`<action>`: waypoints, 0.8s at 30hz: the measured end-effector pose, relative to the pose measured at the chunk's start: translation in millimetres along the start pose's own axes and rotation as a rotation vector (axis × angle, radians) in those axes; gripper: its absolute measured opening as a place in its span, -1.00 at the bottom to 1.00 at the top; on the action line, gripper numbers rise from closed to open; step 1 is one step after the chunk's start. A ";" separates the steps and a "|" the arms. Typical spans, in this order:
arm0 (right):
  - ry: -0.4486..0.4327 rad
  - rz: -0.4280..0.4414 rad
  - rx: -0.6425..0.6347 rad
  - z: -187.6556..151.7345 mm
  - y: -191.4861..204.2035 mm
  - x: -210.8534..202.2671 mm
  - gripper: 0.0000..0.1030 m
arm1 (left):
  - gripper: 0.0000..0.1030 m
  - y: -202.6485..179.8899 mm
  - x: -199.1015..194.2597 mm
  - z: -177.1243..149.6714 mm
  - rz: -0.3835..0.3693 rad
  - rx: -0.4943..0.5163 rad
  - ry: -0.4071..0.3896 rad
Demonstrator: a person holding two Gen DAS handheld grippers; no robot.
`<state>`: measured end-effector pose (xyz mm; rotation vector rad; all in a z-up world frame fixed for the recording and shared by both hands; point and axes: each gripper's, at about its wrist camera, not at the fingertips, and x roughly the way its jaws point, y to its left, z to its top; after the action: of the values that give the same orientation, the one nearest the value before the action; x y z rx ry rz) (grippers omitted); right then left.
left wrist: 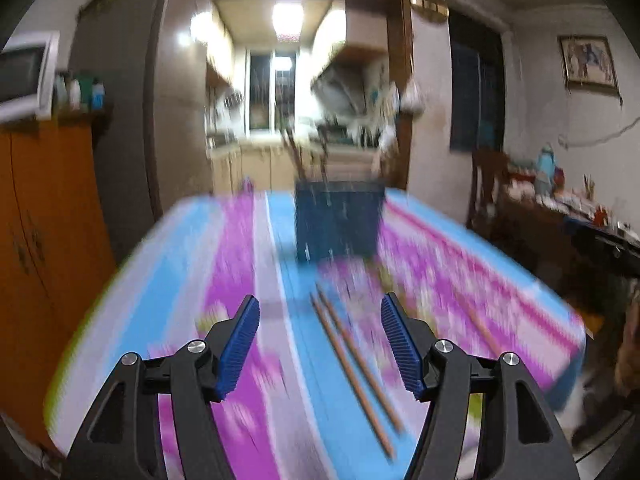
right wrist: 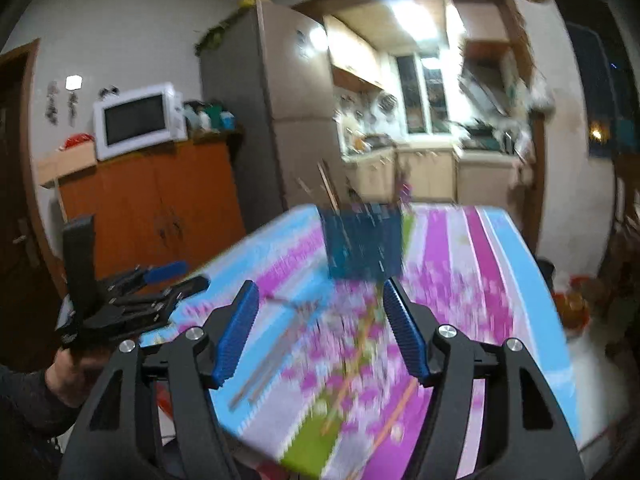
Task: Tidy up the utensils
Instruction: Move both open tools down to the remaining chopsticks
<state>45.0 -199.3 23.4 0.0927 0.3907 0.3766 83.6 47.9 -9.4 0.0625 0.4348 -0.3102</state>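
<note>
Both grippers are spread with nothing between their blue ribbed pads: the left gripper (left wrist: 320,338) hangs over the striped pink and blue tablecloth (left wrist: 192,264), and the right gripper (right wrist: 320,326) does too. Just ahead of the left one, nearer its right finger, lie two thin brown wooden chopsticks (left wrist: 352,368) side by side. Farther ahead stands a dark blue holder (left wrist: 339,222) with sticks poking up, blurred.

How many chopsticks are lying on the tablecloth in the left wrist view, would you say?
3: a pair of chopsticks between the left gripper's open fingers, one blurred chopstick farther right. Blur may hide others.
</note>
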 end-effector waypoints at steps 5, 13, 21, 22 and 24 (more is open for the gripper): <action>0.075 -0.037 0.005 -55.6 13.4 20.7 -0.31 | 0.26 -16.3 5.4 -58.2 -0.006 -0.012 0.077; 0.131 -0.087 -0.010 -103.8 17.9 50.1 -0.61 | 0.09 -39.2 6.2 -88.0 0.022 0.054 0.054; 0.130 -0.116 -0.012 -112.7 17.4 57.5 -0.61 | -0.05 -50.5 16.5 -101.1 0.035 0.087 0.047; 0.133 -0.122 -0.012 -113.0 16.6 58.5 -0.63 | -0.08 -50.8 17.9 -102.0 0.033 0.085 0.050; 0.138 -0.127 -0.019 -114.0 15.8 60.9 -0.71 | -0.12 -52.9 18.1 -104.0 0.038 0.088 0.042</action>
<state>47.5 -160.0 -100.7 0.0228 0.5261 0.2616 40.8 5.5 -111.0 0.1637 0.4607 -0.2910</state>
